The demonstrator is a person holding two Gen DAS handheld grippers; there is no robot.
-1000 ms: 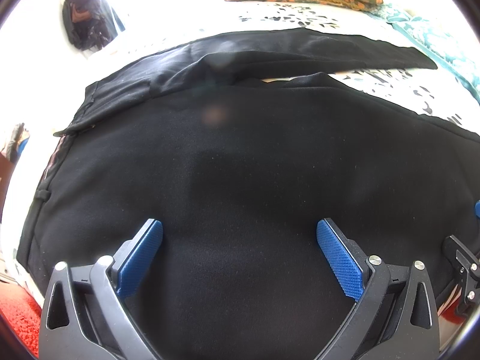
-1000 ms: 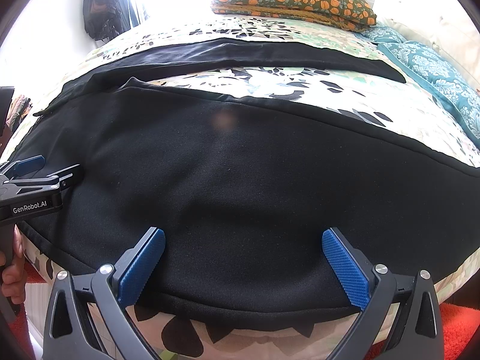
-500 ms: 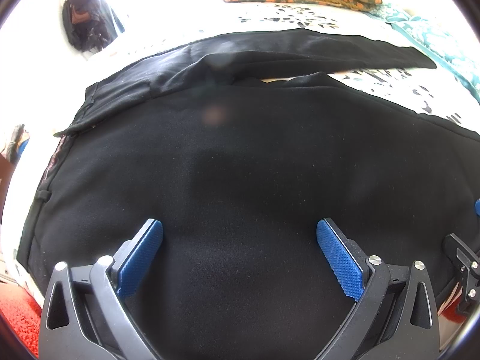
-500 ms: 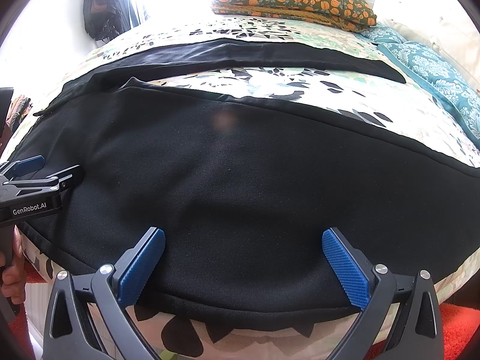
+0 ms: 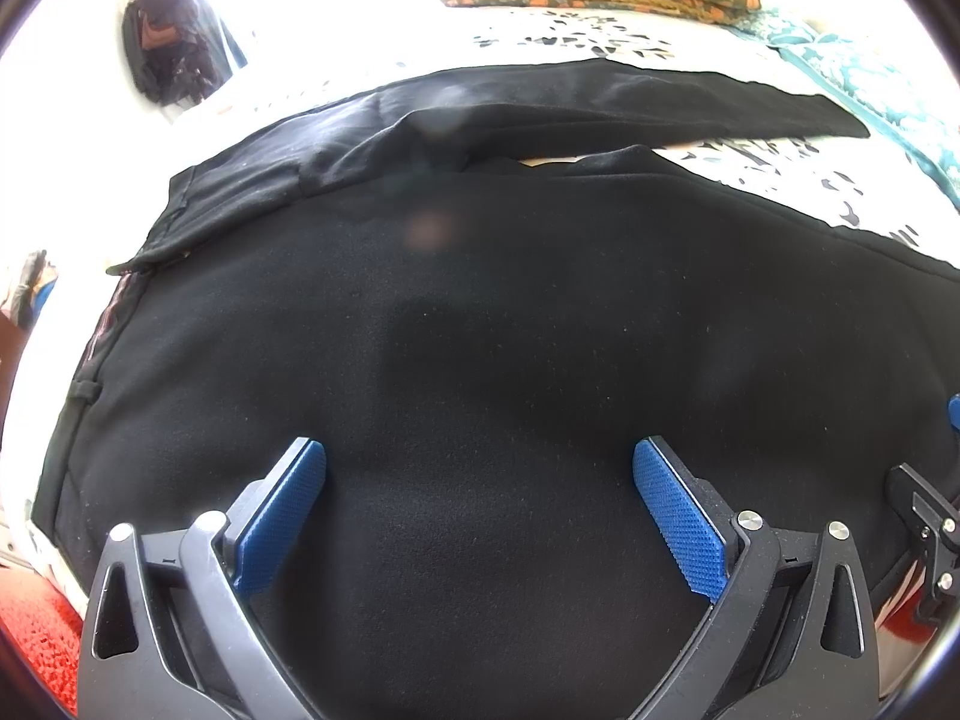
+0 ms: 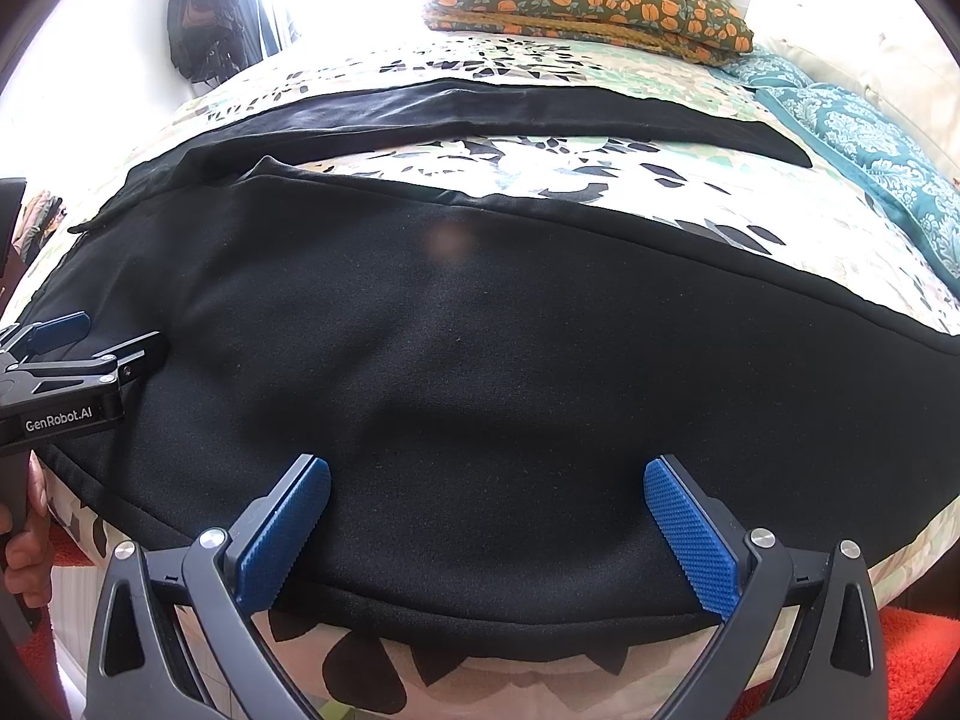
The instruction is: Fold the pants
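Note:
Black pants (image 5: 480, 312) lie spread flat on a bed, the waistband at the left, one leg near me and the other leg (image 5: 600, 102) stretched across the far side. My left gripper (image 5: 480, 504) is open over the near leg close to the waist. My right gripper (image 6: 486, 516) is open over the same near leg (image 6: 480, 330), just inside its near edge. The left gripper also shows at the left edge of the right wrist view (image 6: 78, 354). Neither gripper holds cloth.
The bed has a floral cover (image 6: 540, 162). An orange-patterned pillow (image 6: 588, 0) lies at the head, and a teal blanket (image 6: 870, 144) at the far right. A red rug (image 6: 912, 660) lies on the floor below the bed edge. A dark bag (image 5: 162, 42) hangs at the far left.

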